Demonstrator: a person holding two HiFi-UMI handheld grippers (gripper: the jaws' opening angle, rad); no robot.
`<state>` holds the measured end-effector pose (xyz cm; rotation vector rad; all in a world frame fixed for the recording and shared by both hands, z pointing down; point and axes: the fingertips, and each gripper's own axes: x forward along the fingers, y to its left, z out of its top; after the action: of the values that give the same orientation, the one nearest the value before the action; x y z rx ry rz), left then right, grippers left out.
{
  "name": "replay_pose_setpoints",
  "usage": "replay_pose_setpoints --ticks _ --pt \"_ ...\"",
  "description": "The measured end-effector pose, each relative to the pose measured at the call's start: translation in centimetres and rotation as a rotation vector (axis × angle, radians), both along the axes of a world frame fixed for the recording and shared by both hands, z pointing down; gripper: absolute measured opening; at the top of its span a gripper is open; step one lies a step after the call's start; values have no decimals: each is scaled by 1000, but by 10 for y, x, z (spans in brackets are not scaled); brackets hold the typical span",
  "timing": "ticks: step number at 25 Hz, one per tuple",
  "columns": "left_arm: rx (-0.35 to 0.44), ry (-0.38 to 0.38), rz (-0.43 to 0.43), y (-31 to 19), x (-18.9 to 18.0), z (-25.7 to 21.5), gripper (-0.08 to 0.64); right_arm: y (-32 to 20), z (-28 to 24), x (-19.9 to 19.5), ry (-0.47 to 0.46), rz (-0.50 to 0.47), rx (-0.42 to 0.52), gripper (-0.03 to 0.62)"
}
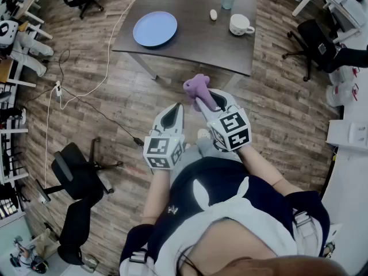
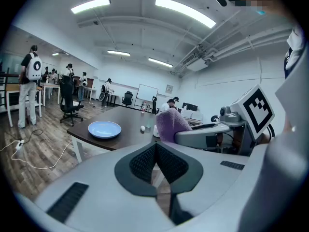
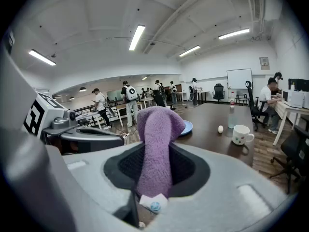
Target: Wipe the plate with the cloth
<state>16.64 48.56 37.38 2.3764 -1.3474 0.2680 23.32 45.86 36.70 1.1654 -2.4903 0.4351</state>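
Mug (image 1: 240, 25), glass (image 1: 227, 0), plate (image 1: 155, 29) on table (image 1: 190, 48)

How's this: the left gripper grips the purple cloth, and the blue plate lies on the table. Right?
No: the right gripper grips the purple cloth, as the right gripper view shows; the blue plate lies on the table.

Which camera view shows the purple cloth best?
The right gripper view: the cloth fills the centre, pinched in the jaws of the right claw. The head view shows only a purple tuft beyond that claw's tip. The left gripper view shows its top from the side, the rest hidden behind the claw.
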Motion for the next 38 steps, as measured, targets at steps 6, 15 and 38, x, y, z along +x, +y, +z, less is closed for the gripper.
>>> replay_pose_setpoints --ticks 6,15,38 --pt "12 0 -15 -2 -2 -4 3 -3 -4 -5 4 -25 12 121" --pt "9 19 -86 -6 -14 8 3 -7 11 -22 1 -91 12 123" --pt "-38 31 -30 -131 -126 18 3 -128 9 -130 66 -49 42 124"
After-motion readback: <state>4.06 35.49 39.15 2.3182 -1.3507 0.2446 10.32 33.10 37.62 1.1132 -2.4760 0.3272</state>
